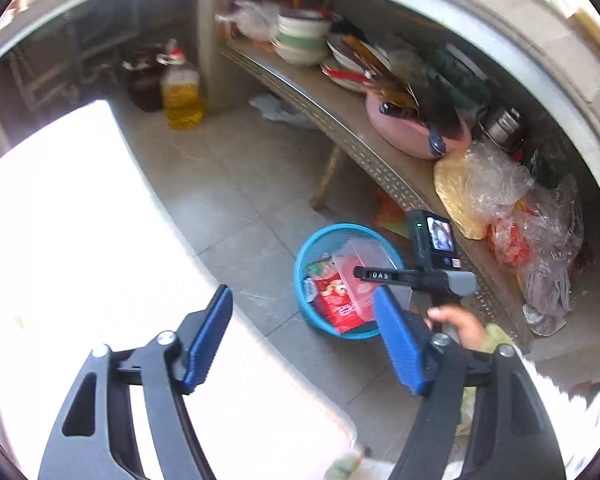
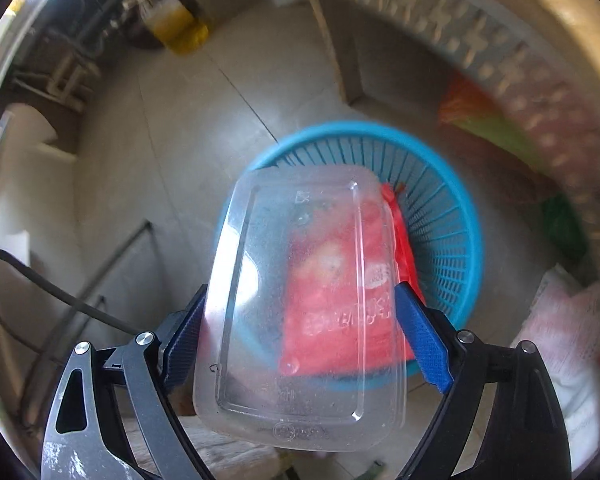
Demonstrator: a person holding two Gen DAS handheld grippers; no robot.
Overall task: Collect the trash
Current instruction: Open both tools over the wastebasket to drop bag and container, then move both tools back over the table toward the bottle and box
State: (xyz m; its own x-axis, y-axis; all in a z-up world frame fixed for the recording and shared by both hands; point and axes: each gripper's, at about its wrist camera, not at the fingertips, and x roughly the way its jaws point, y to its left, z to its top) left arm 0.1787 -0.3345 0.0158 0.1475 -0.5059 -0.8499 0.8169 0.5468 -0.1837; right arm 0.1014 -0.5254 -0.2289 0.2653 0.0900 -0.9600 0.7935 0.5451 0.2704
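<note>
A blue slotted basket (image 1: 305, 257) stands on the tiled floor and holds a red snack wrapper (image 1: 336, 300). My left gripper (image 1: 302, 294) hangs high above the floor, jaws open and empty, beside a bright white tabletop (image 1: 60, 240). In the right wrist view my right gripper (image 2: 300, 290) is shut on a clear plastic container (image 2: 300, 264), held by its two long edges flat over the basket (image 2: 470, 240). The red wrapper (image 2: 406, 240) shows beside and through it. From the left wrist view the container (image 1: 360, 256) hovers over the basket, with a hand (image 1: 460, 322) on the right gripper's handle.
A low metal shelf (image 1: 364, 148) curves behind the basket, loaded with bowls (image 1: 300, 36), a pink basin (image 1: 408, 132) and plastic bags (image 1: 500, 200). An oil bottle (image 1: 182, 92) stands at the far wall. A white sack (image 2: 564, 340) lies right of the basket.
</note>
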